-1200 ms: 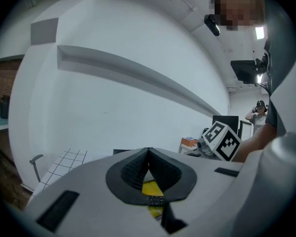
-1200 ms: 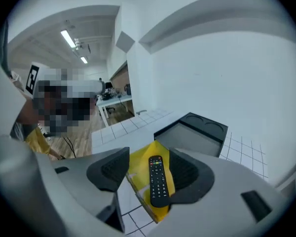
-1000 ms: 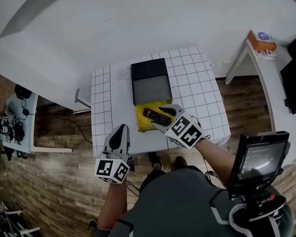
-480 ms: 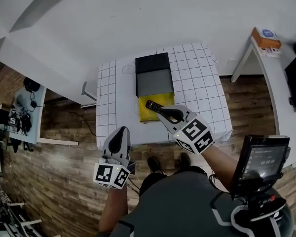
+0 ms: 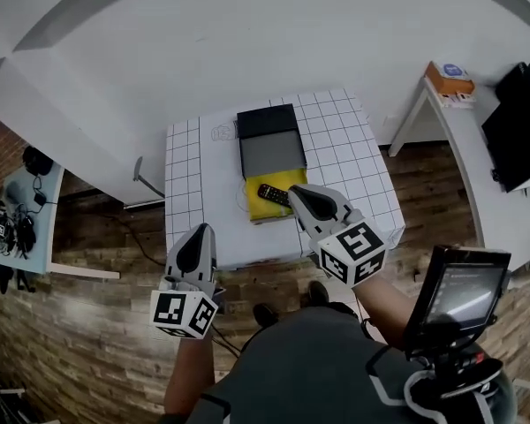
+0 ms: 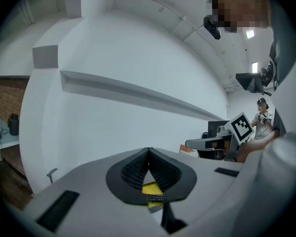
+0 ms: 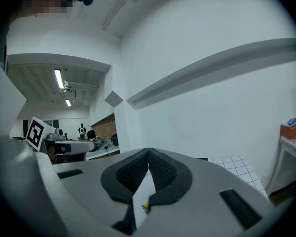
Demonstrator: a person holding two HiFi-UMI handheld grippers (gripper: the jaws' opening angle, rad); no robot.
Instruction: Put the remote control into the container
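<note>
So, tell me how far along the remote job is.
Done: nothing yet; the remote control lies on the yellow pad, outside the container. In hand: the right hand-held gripper sits at its end, jaws shut, no remote between them. Remaining: grasp, lift, drop it in.

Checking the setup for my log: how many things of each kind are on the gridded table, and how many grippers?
remote control: 1
container: 1
yellow mat: 1
grippers: 2, the left gripper and the right gripper
Total: 5
</note>
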